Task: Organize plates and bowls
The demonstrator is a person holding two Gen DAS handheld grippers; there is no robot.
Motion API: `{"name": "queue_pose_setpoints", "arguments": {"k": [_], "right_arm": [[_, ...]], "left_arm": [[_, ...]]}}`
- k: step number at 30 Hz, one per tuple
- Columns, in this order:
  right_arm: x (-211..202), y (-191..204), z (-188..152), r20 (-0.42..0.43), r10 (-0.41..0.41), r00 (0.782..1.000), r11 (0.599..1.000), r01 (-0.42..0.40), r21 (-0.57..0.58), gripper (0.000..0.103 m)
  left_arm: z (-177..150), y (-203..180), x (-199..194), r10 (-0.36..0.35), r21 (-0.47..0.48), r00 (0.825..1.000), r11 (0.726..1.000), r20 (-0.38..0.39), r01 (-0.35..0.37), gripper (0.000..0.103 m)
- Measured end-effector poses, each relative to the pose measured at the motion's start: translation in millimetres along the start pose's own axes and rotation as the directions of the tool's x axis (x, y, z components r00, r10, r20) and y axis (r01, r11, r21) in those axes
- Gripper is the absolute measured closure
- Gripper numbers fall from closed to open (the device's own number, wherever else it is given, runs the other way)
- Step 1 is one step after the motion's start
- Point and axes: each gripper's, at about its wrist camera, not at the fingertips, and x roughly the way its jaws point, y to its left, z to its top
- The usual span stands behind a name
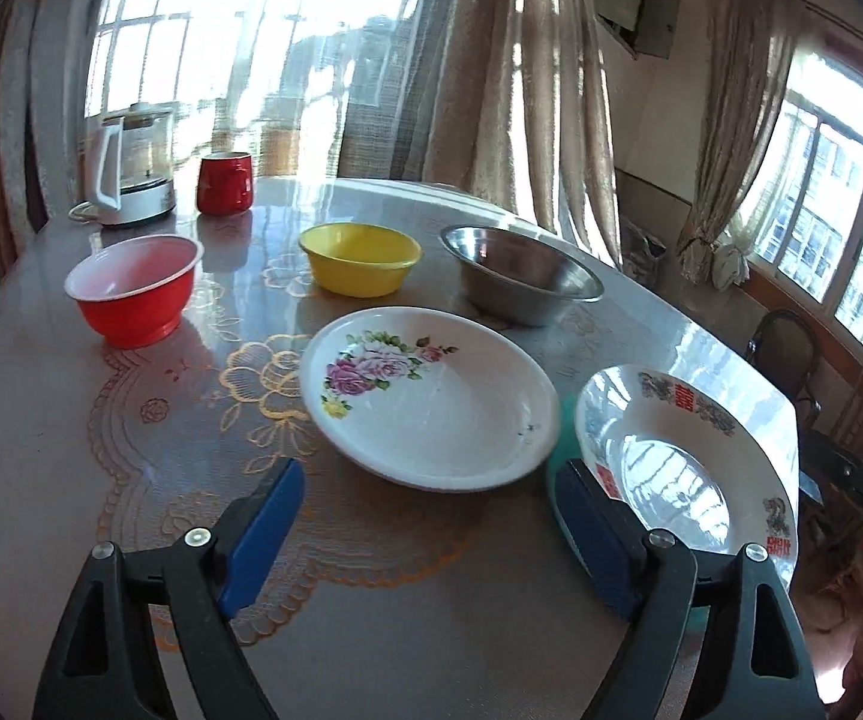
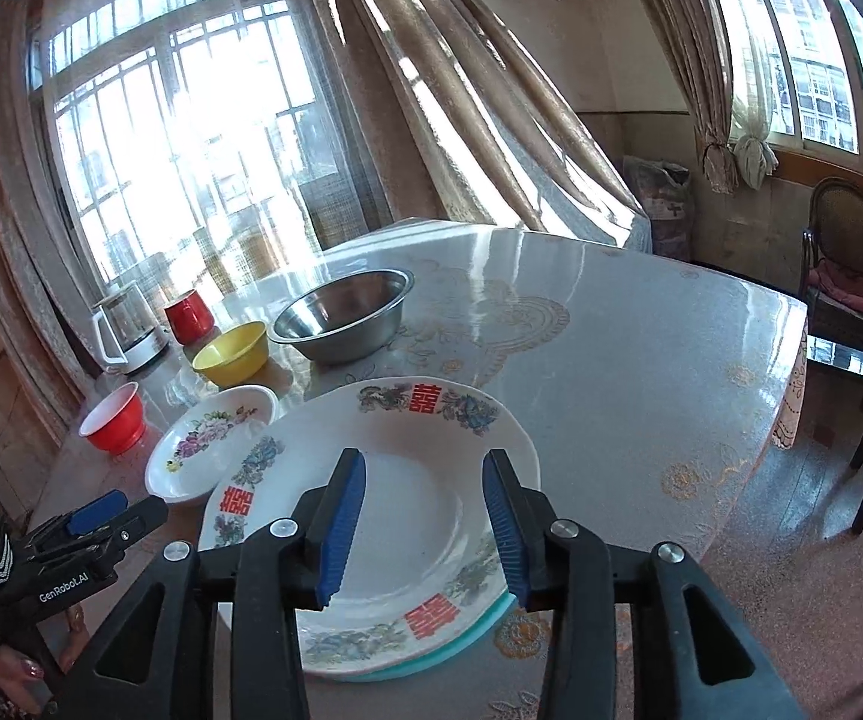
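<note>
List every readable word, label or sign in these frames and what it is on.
"GenRobot.AI": white print on the side of the left gripper, seen from the right wrist view.
"囍": red double-happiness sign, printed several times around the rim of the large plate.
A red mark at the plate's edge in the left wrist view is too blurred to read.
Small print under the brand name is too small to read.
</note>
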Motion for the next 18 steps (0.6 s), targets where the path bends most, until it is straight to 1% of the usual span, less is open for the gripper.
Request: {"name": "queue_pose_setpoints", "arguments": {"k": [2, 4, 5, 6, 7, 8, 10, 12, 15, 18], "right_arm": [[5.3, 10.9, 0.0, -0.012, 0.012, 1.000, 1.000, -0.012, -0.019, 0.059], [9.0, 22.0, -1.6, -0.018, 0.027, 0.999, 0.999, -0.028, -0.044, 0.059], [10.4, 27.7, -2.4, -0.022, 0.042, 0.999, 0.997, -0.043, -0.059, 0.053], [12.7, 33.3, -2.5, -0.031, 0.054, 0.998, 0.996, -0.056, -0.073, 0.047], [14.8, 39.2, -3.0, -0.035, 0.062, 0.997, 0.994, -0.065, -0.089, 0.030], [17.6, 45.7, -3.8, -0.042, 0.071, 0.997, 0.991, -0.075, -0.109, 0.016], [24.0, 58.7, -5.4, -0.086, 0.082, 0.993, 0.983, -0.095, -0.155, 0.015], [27.4, 69.2, -7.2, -0.104, 0.092, 0.990, 0.978, -0.109, -0.178, 0.015], [32.5, 81.2, -7.8, -0.133, 0.127, 0.983, 0.973, -0.150, -0.176, 0.015], [40.4, 91.3, -4.5, -0.158, 0.140, 0.977, 0.971, -0.167, -0.171, 0.015]], "left_arm": [[5.0, 19.0, 2.9, 0.048, -0.088, 0.999, 0.995, -0.001, -0.048, 0.014], [7.1, 32.4, 5.2, 0.088, -0.140, 0.996, 0.986, -0.007, -0.088, 0.013], [7.3, 37.1, 5.7, 0.110, -0.153, 0.994, 0.982, -0.006, -0.110, 0.013], [7.9, 40.2, 6.4, 0.131, -0.161, 0.991, 0.978, -0.002, -0.129, 0.013], [8.2, 42.1, 7.2, 0.146, -0.164, 0.989, 0.976, 0.002, -0.144, 0.012], [8.5, 43.8, 7.7, 0.158, -0.166, 0.987, 0.974, 0.003, -0.155, 0.010], [8.7, 46.8, 8.7, 0.174, -0.172, 0.985, 0.970, 0.004, -0.171, 0.009], [8.5, 48.0, 10.5, 0.171, -0.176, 0.985, 0.970, -0.003, -0.169, 0.009], [9.4, 47.4, 14.9, 0.170, -0.175, 0.985, 0.970, -0.008, -0.169, 0.009], [10.7, 43.0, 21.2, 0.185, -0.148, 0.983, 0.971, -0.014, -0.185, 0.009]]}}
